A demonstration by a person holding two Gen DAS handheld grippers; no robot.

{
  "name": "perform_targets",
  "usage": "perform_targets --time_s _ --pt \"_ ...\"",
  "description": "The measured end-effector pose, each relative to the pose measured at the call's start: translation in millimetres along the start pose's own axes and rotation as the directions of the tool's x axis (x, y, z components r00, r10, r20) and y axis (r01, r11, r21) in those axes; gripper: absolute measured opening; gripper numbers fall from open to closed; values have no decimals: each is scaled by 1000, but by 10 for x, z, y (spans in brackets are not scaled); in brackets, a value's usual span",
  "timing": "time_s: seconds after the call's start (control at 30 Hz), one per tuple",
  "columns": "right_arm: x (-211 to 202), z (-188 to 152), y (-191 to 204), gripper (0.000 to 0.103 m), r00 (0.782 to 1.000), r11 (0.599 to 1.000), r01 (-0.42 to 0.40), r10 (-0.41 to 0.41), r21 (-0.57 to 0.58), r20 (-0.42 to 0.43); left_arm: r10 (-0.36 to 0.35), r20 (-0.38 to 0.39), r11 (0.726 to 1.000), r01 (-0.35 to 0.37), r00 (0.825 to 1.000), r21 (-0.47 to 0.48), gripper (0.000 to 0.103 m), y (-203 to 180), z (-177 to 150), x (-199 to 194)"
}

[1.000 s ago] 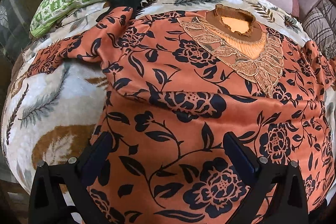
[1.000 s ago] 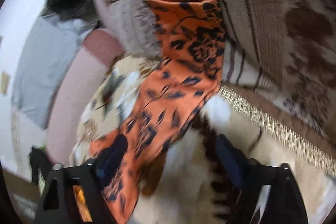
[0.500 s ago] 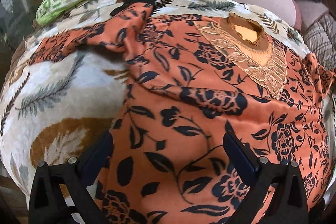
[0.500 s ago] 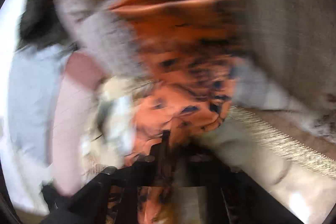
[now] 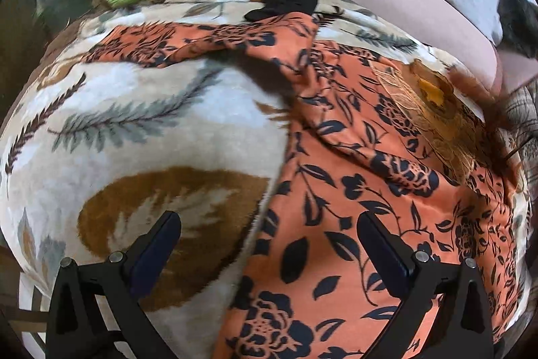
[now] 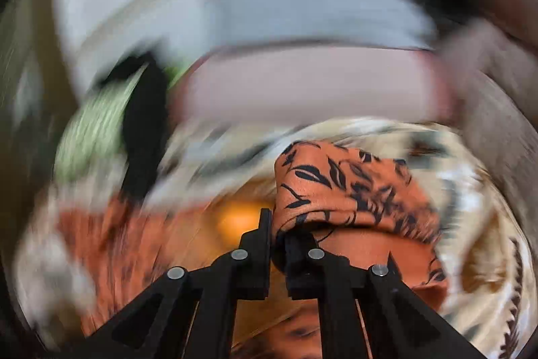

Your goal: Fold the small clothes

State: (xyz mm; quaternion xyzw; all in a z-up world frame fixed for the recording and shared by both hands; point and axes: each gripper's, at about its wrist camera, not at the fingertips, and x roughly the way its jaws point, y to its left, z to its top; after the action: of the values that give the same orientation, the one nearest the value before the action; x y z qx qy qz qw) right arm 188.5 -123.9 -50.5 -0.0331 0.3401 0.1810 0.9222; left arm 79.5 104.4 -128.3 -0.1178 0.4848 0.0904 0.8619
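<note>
left gripper point(image 5: 269, 244): jaws apart over blanket point(image 5: 141, 137), straddling near left edge of orange floral top point(image 5: 353, 190) | right gripper point(image 6: 276, 234): clamped on top's sleeve point(image 6: 343, 187)

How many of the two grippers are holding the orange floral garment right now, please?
1. The right gripper is shut on the orange floral garment; the left gripper hangs open above its edge.

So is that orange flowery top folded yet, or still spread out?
Mostly spread: the top lies flat on the blanket, one sleeve pinched in the right hand-held gripper.
</note>
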Motion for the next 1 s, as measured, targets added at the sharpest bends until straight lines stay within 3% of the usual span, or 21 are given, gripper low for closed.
perform_targets --time_s 0.03,0.07,0.13,0.27,0.37,0.47,0.5,0.57,0.67,0.77,0.8,0.83,0.9,0.93,1.0 --pt "125 -141 200 99 998 998 -33 30 -49 -57 -6 -2 1000 6 1000 -14 103 24 21 -7" --pt "302 -322 369 102 991 994 -80 72 -71 -109 -15 2 1000 15 1000 -23 103 45 28 -31" --pt "331 -515 399 103 987 995 -102 100 -13 -125 -41 31 998 42 999 -35 103 47 84 -83" --pt "-94 -691 -151 103 993 969 -115 120 220 -7 -103 45 994 105 994 -33 103 -174 266 -49" --pt "-259 -691 -677 103 993 929 -118 114 349 34 -141 74 988 136 987 75 103 -665 443 -19" --pt "-375 -754 -1113 103 991 878 -134 111 459 77 -133 74 955 108 988 275 103 -1366 531 48" --pt "-334 -745 -1224 103 990 863 -139 112 485 84 -118 78 931 83 990 355 103 -1620 521 83" --pt "-396 -862 -1378 103 991 838 -134 98 529 96 -56 70 844 9 996 537 102 -2191 480 257" --pt "-379 -1004 -1526 103 989 816 -144 107 559 99 30 113 736 -99 993 670 101 -2704 452 574" --pt "-400 -1082 -1619 103 987 804 -156 115 573 108 88 100 661 -133 991 739 81 -2943 483 857" --pt "-390 -1082 -1645 103 986 800 -163 119 578 113 102 71 646 -120 992 754 61 -2980 489 935" --pt "-335 -1043 -1687 103 984 794 -175 131 583 118 101 14 644 -76 995 761 51 -2984 501 1012" --pt "-239 -968 -1732 103 981 790 -196 155 581 120 67 -35 694 -21 997 720 45 -2911 607 1014" --pt "-157 -918 -1755 103 979 790 -203 168 579 115 38 -31 732 -7 999 681 33 -2826 695 951" --pt "61 -869 -1807 103 976 775 -210 204 596 79 10 25 799 -23 1000 601 27 -2615 835 827"
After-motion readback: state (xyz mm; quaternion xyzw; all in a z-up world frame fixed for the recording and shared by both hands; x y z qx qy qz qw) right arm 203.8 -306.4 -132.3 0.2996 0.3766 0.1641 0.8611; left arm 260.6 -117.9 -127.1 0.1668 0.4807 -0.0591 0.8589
